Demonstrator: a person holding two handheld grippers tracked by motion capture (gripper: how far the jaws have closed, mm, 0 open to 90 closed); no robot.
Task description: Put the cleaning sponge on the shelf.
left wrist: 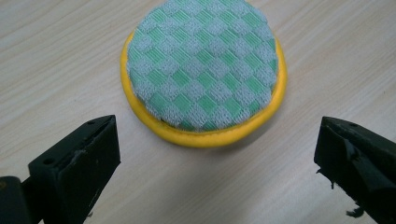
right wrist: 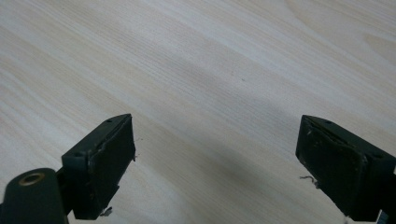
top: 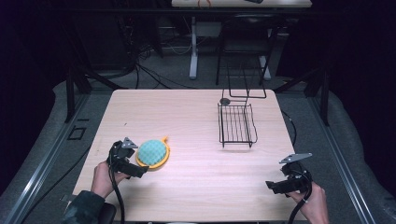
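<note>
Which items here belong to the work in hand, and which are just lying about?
In the job:
- sponge, round, green-checked with a yellow rim, lying on the table just ahead of the open left gripper

Lying about:
- black wire rack, far right of the table, apart from both grippers
- right gripper, open over bare wood

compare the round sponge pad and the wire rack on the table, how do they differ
The round sponge pad is soft and solid, green-checked on top with a yellow rim; the wire rack is black, open wire. The pad is round and low; the rack is rectangular with a tall frame rising at its back. The pad lies just ahead of the left tool; the rack stands far from both tools. Both rest on the wooden table.
</note>
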